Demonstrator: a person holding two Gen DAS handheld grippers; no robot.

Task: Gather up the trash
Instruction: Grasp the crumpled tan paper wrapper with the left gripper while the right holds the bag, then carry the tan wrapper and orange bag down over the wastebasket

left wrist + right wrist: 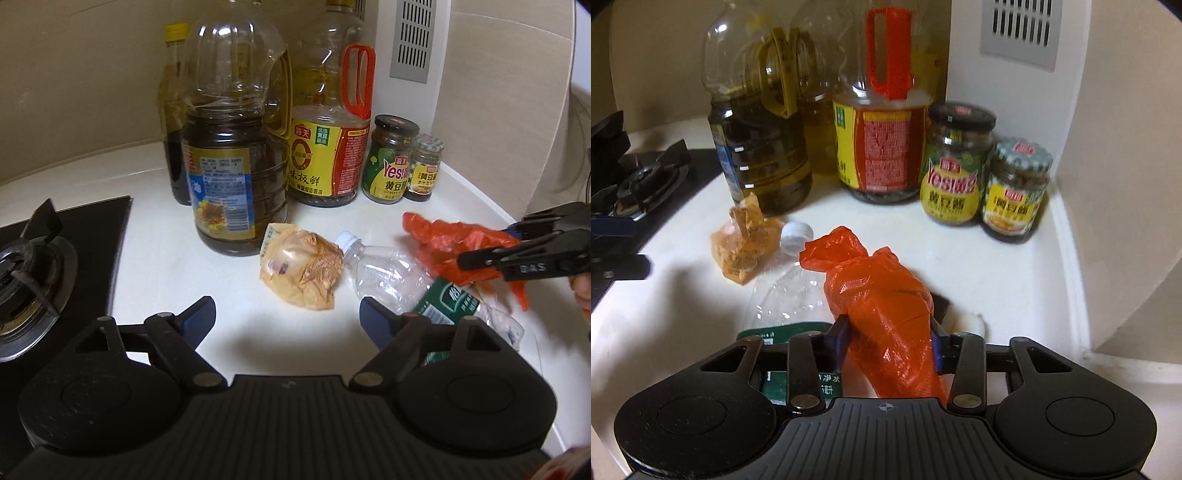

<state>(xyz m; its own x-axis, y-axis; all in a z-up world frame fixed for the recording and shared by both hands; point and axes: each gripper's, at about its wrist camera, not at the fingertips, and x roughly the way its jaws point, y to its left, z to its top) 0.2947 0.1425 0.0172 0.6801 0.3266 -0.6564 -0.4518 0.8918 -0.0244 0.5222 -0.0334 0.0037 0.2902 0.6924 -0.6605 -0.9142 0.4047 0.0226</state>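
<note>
Right gripper [888,332] fingers pinching orange bag [879,295], left gripper [288,317] fingers wide, empty

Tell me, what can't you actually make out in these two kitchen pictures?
- Bottle, right wrist view: its lower half is hidden behind the right gripper and the red bag.
- Small white thing, right wrist view: half hidden by the gripper; too blurred to identify.
- Stove, left wrist view: cut off by the left edge.
- Small jar, left wrist view: label print too small to read.

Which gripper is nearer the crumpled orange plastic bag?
Right. The right gripper is clamped on the crumpled orange plastic bag; the left gripper hangs open, apart from it.
</note>
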